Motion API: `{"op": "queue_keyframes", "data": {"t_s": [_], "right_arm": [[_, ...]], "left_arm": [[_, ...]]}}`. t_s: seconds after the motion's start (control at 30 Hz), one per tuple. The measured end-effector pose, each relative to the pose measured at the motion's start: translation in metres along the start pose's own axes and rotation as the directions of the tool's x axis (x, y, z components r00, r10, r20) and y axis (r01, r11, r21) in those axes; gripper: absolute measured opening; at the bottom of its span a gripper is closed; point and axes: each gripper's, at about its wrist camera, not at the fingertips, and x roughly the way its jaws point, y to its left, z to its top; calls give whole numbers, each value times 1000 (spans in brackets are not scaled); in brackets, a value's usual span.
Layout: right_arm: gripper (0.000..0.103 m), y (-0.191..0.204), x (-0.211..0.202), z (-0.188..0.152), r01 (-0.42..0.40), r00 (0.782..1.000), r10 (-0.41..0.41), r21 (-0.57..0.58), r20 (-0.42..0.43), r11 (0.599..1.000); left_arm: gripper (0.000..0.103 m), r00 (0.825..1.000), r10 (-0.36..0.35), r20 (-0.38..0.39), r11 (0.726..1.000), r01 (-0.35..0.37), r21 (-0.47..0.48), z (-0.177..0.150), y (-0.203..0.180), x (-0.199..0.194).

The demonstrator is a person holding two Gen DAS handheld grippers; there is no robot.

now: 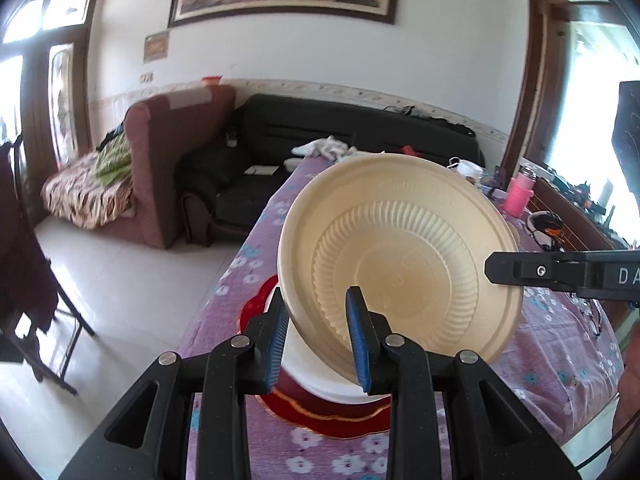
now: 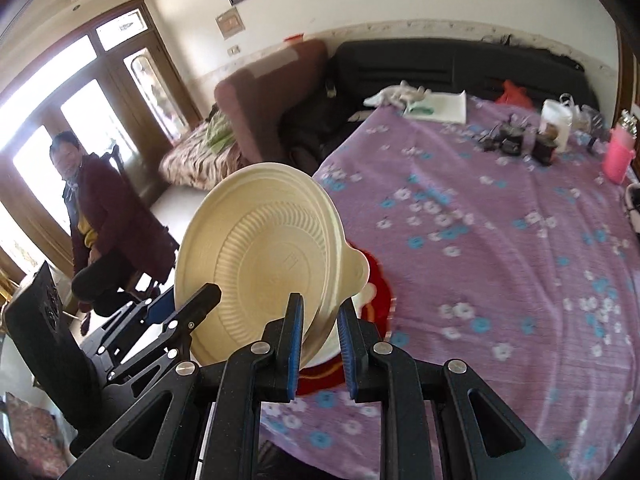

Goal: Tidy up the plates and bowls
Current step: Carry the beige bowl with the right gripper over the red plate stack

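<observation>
The cream bowl (image 1: 400,256) is up in the air, tipped on edge with its ribbed underside toward both cameras, hanging above the near corner of the table. Both tools have it by the rim. The left gripper (image 1: 320,344) is clamped on the lower edge, blue pads either side of the lip. The right gripper (image 2: 320,350) straddles the rim on the opposite side; its fingers sit a little apart around the edge, so it seems to be pinching, though how firmly I cannot tell.

Directly below sits a white dish (image 1: 320,380), resting on a red plate (image 1: 332,416) with a gold scalloped border. That looks like the stack being built: two pieces already nested, the bowl on its way. From here I would say the job is in mid-course, with this bowl not yet set down and needing to be levelled first.

All of it rests on the purple flowered tablecloth (image 2: 480,240). At the far end stand a pink bottle (image 2: 618,156) and some small clutter, none of it crockery as far as I can make out.
</observation>
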Motion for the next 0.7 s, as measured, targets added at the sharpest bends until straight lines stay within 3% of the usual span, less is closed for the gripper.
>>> {"op": "queue_keyframes", "data": {"t_s": [0.3, 0.7], "right_arm": [[20, -1, 40, -1, 2, 994, 3, 46, -107, 999], [20, -15, 55, -5, -5, 988, 19, 99, -150, 995]], "left_arm": [[27, 997, -18, -81, 998, 14, -55, -11, 15, 28], [27, 995, -16, -100, 998, 10, -61, -13, 17, 37]]}}
